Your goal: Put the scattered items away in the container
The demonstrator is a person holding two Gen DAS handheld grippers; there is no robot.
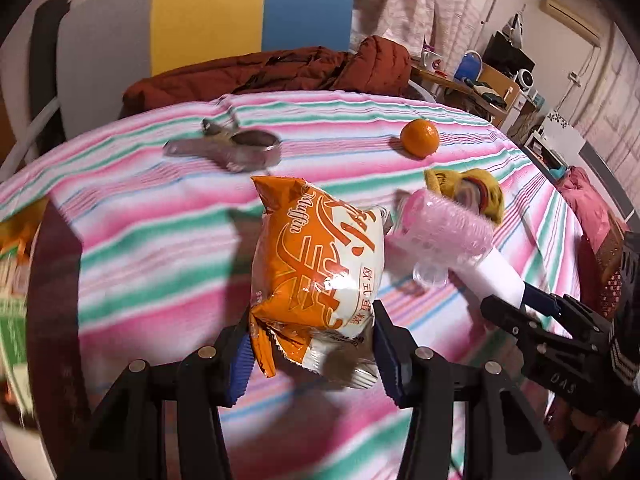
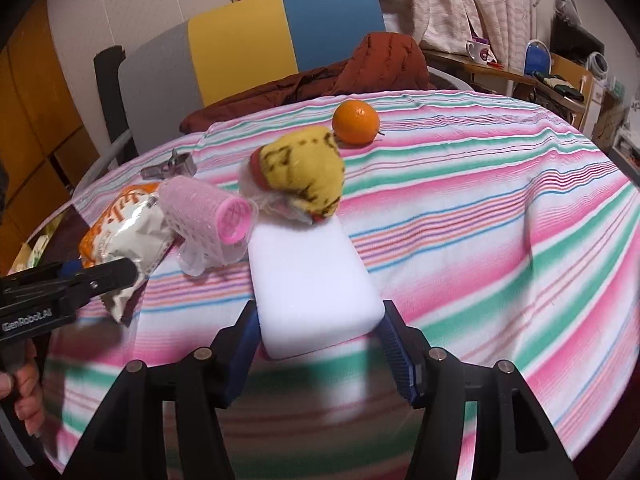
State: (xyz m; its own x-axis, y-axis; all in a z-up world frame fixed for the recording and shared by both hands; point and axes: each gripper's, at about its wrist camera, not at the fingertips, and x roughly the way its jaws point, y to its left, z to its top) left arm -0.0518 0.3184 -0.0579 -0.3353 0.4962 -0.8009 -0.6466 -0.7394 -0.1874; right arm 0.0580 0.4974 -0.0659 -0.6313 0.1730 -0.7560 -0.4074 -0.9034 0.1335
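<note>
My left gripper (image 1: 312,344) is shut on an orange and white muffin packet (image 1: 316,264), held above the striped tablecloth (image 1: 160,248); the packet also shows in the right wrist view (image 2: 128,236). My right gripper (image 2: 318,332) is shut on a white foam block (image 2: 312,284), which shows in the left wrist view (image 1: 500,276) too. A pink hair roller (image 2: 204,220) lies between packet and block. A yellow sock bundle (image 2: 308,172), an orange (image 2: 356,122) and a metal tool (image 1: 232,148) lie farther back. The container's dark edge (image 1: 52,280) is at the left.
A chair with a grey, yellow and blue back (image 1: 208,20) stands behind the table with a rust-red jacket (image 1: 272,72) on it. A desk with a mug (image 2: 480,52) and clutter is at the right.
</note>
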